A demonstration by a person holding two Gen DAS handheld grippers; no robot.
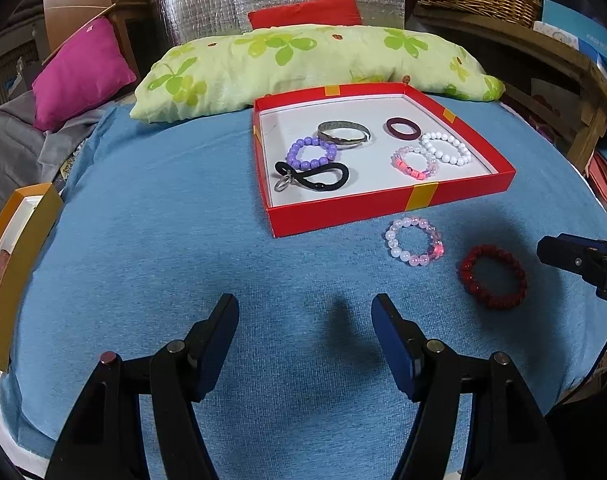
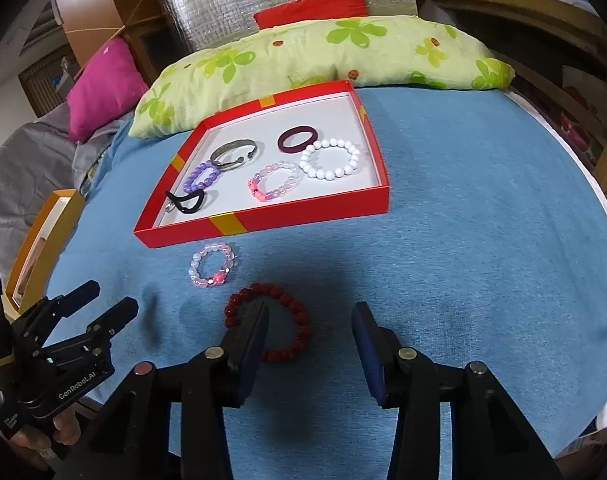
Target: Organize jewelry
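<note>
1. Red bead bracelet [image 2: 268, 322] lies on the blue cover, outside the red box [image 2: 263, 216]; our right claw [image 2: 309, 330] straddles one side, not yet clamped.
2. We risk beads rolling off the pads.
3. Left claw [image 1: 305, 320] hangs released, empty.

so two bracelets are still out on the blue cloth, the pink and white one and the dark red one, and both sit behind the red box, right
Not quite. The pink and white bracelet and the dark red bracelet do lie on the blue cloth outside the red box, but in front of it, on the near side toward the grippers, not behind. Both wrist views show this.
</note>
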